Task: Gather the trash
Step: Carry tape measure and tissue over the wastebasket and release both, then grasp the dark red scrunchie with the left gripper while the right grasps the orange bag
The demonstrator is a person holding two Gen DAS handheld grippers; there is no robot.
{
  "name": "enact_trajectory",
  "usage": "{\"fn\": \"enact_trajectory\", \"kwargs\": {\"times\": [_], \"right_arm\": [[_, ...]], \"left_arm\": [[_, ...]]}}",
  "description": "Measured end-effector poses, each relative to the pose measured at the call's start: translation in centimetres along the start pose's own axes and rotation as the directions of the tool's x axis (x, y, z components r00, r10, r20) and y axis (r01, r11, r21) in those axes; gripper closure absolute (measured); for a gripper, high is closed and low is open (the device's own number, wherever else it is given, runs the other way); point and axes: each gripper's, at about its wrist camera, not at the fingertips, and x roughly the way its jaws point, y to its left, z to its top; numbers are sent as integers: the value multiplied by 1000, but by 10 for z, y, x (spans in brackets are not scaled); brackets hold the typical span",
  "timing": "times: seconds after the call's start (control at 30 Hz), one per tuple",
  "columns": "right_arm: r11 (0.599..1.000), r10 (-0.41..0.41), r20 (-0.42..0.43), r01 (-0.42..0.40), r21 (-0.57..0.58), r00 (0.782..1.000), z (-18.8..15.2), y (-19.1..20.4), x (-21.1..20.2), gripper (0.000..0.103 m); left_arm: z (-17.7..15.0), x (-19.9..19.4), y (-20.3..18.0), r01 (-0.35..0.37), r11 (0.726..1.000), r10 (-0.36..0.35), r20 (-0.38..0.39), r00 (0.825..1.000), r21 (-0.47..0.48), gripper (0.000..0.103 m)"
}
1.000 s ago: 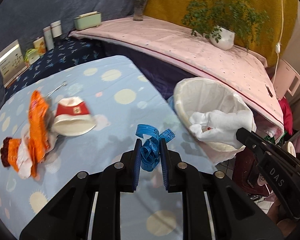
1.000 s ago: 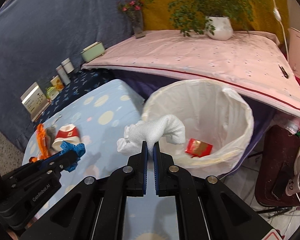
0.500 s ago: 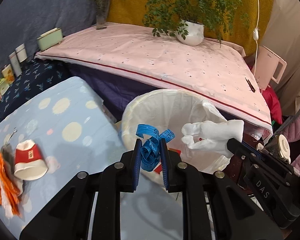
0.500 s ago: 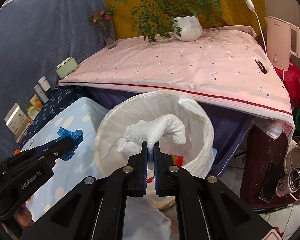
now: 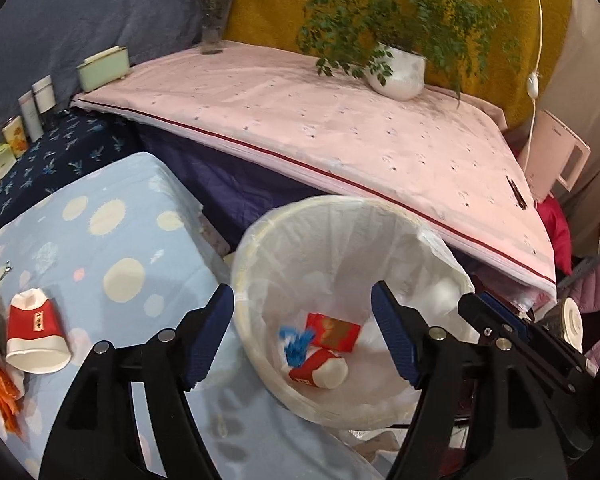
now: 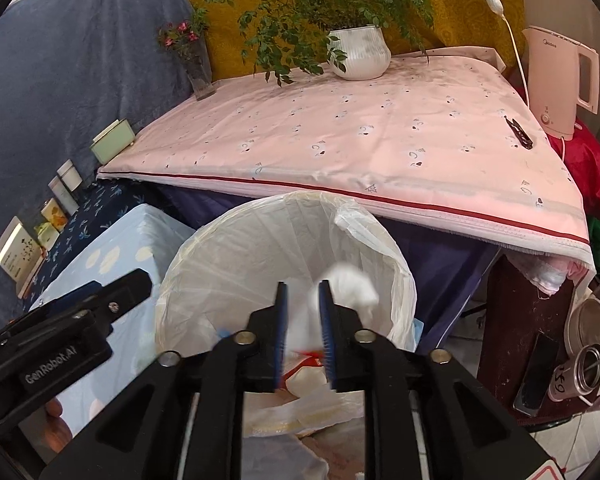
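Soft, even indoor light fills both my wrist views; I cannot tell where it comes from, and nothing glares. The pink cloth (image 5: 340, 128) reads bright, the blue backdrop (image 6: 60, 80) dimmer. My left gripper (image 5: 302, 336) throws faint, diffuse shadows on the dotted counter (image 5: 112, 248) just below it. Fisheye bending curves every straight edge, and black vignette fills the corners. Motion blur smears the blue scrap (image 5: 296, 342) in the white-lined bin (image 5: 340, 216) and the white wad (image 6: 350, 290) beyond my right gripper (image 6: 303, 336), whose fingertips (image 6: 281, 300) look soft too. The potted plant (image 6: 358, 56) stays crisp.
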Motion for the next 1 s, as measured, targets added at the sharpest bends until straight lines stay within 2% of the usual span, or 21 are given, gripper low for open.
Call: {"fn": "enact_trajectory", "kwargs": {"times": [0.23, 0.4, 0.5, 0.77, 1.0], "right_arm": [[1000, -4, -2, 4, -6, 1000, -6, 10, -7, 58], [999, 10, 2, -10, -35, 1000, -17, 30, -20, 41], [998, 21, 10, -20, -63, 1000, -22, 47, -29, 35], [987, 78, 3, -77, -141, 997, -38, 98, -49, 28], [975, 130, -26, -132, -180, 991, -62, 138, -59, 28]], "left_arm": [[-5, -12, 23, -51, 998, 51, 0, 999, -38, 35], [-16, -33, 40, -85, 995, 86, 11, 996, -60, 35], [-24, -48, 53, -107, 991, 109, 20, 994, -85, 33], [-48, -87, 100, -167, 971, 175, 35, 984, -170, 25], [-76, -122, 152, -246, 933, 262, 28, 965, -264, 20]]}}
